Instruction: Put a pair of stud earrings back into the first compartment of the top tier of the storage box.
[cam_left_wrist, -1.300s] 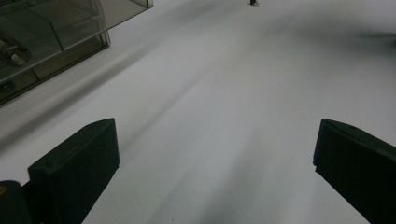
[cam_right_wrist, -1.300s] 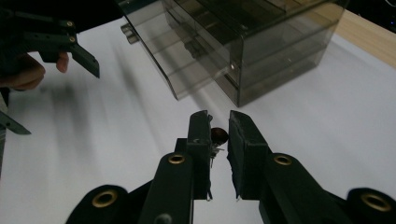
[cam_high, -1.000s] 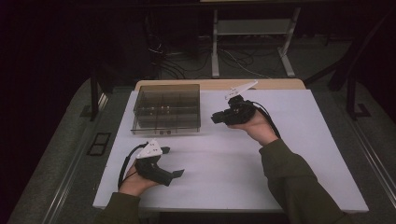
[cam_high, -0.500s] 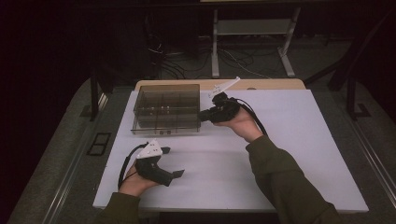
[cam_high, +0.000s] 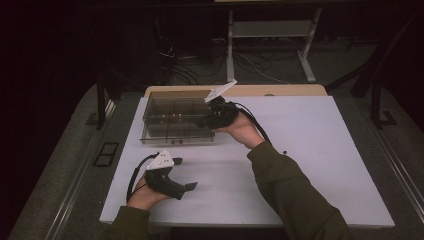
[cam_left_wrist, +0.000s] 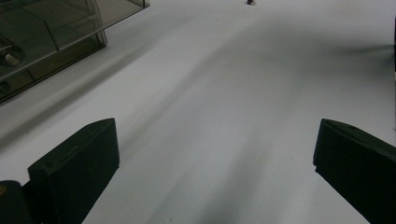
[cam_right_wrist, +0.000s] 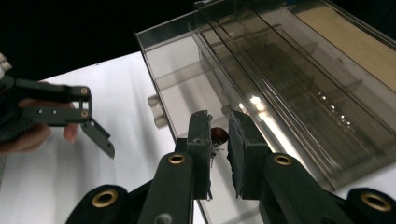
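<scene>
A smoky clear plastic compartment box (cam_high: 176, 118) stands at the back left of the white tabletop (cam_high: 320, 165). My right gripper (cam_high: 207, 120) hovers at the box's right edge, pointing left over it. In the right gripper view its jaws (cam_right_wrist: 219, 120) are shut on a small dark red round piece (cam_right_wrist: 218, 135), just above a compartment of the box (cam_right_wrist: 280, 79). My left gripper (cam_high: 184, 174) rests on the table near the front left. Its jaws (cam_left_wrist: 215, 154) stand wide open over bare table with nothing between them, and the box corner (cam_left_wrist: 46, 42) is ahead to the left.
A tiny dark speck (cam_high: 284, 152) lies on the table right of centre. A wooden strip (cam_high: 280, 90) runs along the table's back edge. Beyond it are a metal stand (cam_high: 270, 30) and cables on the dark floor.
The right hand has carried its gripper leftward, from beside the box to over the box's right edge. The left gripper has stayed where it was.
</scene>
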